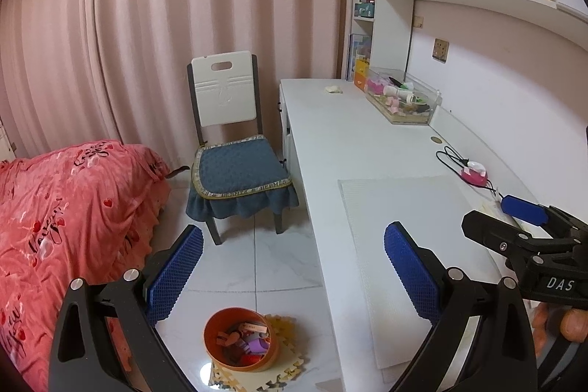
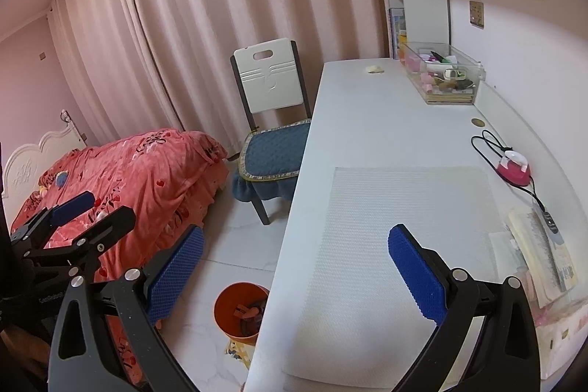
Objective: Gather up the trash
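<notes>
From the left wrist, the left gripper (image 1: pixel 294 276) hangs with its blue ribbed pads (image 1: pixel 176 276) wide apart, holding nothing. Just below and between them a round orange bin (image 1: pixel 240 338) of scraps stands on a foam puzzle mat (image 1: pixel 290 370) on glossy tile. Far ahead on the smooth white desk (image 1: pixel 330 142), a small crumpled wad (image 1: pixel 333 90) lies near a clear box (image 1: pixel 402 96). The right gripper's (image 1: pixel 525 212) side shows at the right.

From the right wrist, the right gripper (image 2: pixel 296 276) hovers over a woven white mat (image 2: pixel 397 226), fingers spread, empty. Only here appear a headboard (image 2: pixel 25 164) and an open book (image 2: pixel 544 252); the desk edge half hides the bin (image 2: pixel 239 313), and the wad (image 2: pixel 375 69) lies far ahead.
</notes>
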Demonstrator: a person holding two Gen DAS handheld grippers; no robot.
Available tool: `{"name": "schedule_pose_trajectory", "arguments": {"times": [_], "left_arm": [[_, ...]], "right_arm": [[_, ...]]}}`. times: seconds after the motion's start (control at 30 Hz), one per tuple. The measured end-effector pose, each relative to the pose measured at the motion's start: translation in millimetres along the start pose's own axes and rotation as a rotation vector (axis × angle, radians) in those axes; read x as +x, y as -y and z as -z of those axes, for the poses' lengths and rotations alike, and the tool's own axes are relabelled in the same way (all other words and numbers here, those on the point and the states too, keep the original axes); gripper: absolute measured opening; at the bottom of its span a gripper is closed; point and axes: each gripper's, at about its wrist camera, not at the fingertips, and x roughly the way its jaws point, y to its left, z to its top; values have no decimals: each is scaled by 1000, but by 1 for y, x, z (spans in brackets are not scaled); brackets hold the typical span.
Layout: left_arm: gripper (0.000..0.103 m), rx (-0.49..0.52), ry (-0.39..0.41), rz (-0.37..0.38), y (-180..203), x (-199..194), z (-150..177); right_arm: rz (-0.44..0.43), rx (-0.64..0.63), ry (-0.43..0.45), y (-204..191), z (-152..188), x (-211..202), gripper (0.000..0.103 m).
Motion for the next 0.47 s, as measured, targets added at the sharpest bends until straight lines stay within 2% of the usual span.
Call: {"name": "schedule_pose_trajectory", "arguments": {"times": [0.47], "left_arm": [[97, 16, -24, 12, 2, 8, 1]], "right_arm": [[-3, 13, -18, 3, 0, 6, 98]]}}
